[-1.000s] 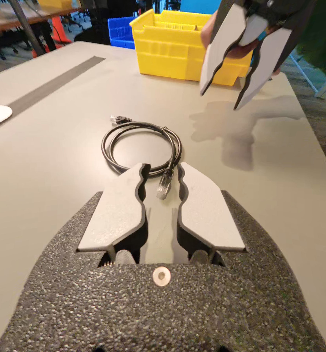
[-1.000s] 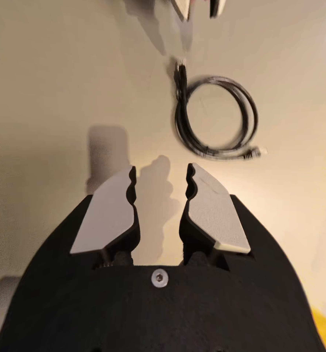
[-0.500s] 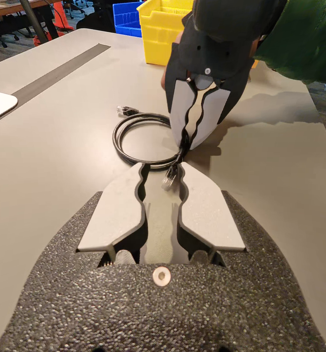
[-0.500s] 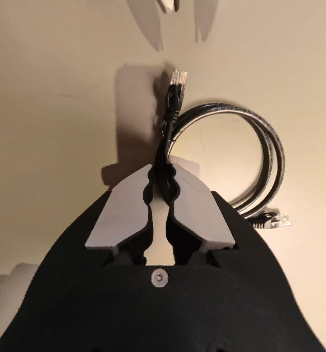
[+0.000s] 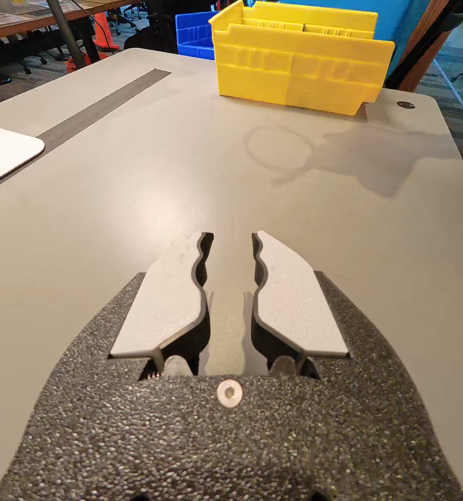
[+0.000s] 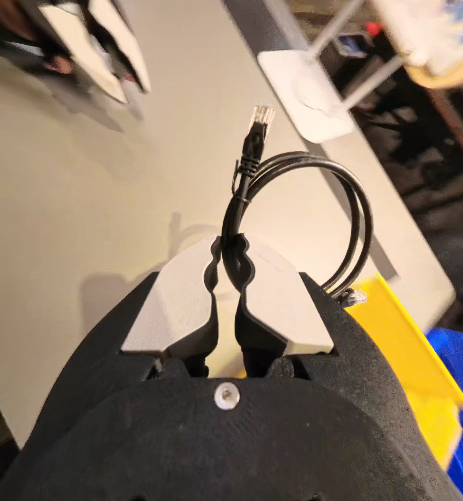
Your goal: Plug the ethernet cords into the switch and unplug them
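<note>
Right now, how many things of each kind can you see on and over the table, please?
Ethernet cord, coiled, held off the table: 1
Hand-held gripper: 2, left hand-held gripper open and empty, right hand-held gripper shut on the cord
Yellow bin: 1
Blue bin: 1
White flat pad: 1
Total: 6

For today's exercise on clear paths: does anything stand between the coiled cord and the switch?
Cannot be settled: the right hand-held gripper holds the coiled ethernet cord above the table, but no switch shows in either view.
</note>
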`<state>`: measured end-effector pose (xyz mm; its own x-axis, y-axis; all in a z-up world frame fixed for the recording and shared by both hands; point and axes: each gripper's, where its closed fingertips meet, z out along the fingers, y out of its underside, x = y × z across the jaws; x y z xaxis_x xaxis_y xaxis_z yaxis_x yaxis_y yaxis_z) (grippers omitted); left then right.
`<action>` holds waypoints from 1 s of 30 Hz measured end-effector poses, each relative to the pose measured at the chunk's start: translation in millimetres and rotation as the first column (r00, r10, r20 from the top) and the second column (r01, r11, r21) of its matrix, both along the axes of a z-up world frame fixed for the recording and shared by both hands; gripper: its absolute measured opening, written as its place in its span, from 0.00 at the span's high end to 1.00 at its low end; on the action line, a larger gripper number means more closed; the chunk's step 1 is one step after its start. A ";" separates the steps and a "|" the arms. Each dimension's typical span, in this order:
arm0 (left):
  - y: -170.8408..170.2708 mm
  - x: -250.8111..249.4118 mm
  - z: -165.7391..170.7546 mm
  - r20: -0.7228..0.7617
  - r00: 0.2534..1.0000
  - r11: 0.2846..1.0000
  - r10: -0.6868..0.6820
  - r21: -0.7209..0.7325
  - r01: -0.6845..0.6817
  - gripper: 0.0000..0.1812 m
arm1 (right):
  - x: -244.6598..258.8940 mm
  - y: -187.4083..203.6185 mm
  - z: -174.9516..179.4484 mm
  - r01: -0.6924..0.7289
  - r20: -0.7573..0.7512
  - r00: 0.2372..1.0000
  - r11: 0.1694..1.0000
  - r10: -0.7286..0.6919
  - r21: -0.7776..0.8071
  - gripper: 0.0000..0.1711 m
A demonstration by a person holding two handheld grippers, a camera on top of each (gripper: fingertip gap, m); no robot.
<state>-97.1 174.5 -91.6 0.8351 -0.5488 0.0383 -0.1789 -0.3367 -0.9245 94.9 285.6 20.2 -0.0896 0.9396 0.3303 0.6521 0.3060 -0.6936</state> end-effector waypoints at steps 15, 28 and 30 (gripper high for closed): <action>1.9 -3.2 -0.2 -0.022 0.999 0.999 0.030 0.016 -0.030 0.83 | 184.4 102.2 -81.8 0.378 0.385 0.837 0.920 -0.389 0.108 0.85; -7.9 -33.4 -5.5 -0.103 0.975 0.981 0.194 0.027 -0.193 0.69 | 166.2 43.5 -54.0 0.505 -0.047 0.853 0.844 -0.521 -0.179 0.68; -18.6 -39.0 -2.2 -0.100 0.969 0.973 0.228 0.052 -0.223 0.72 | 162.2 40.9 -59.6 0.525 -0.111 0.825 0.825 -0.553 -0.208 0.65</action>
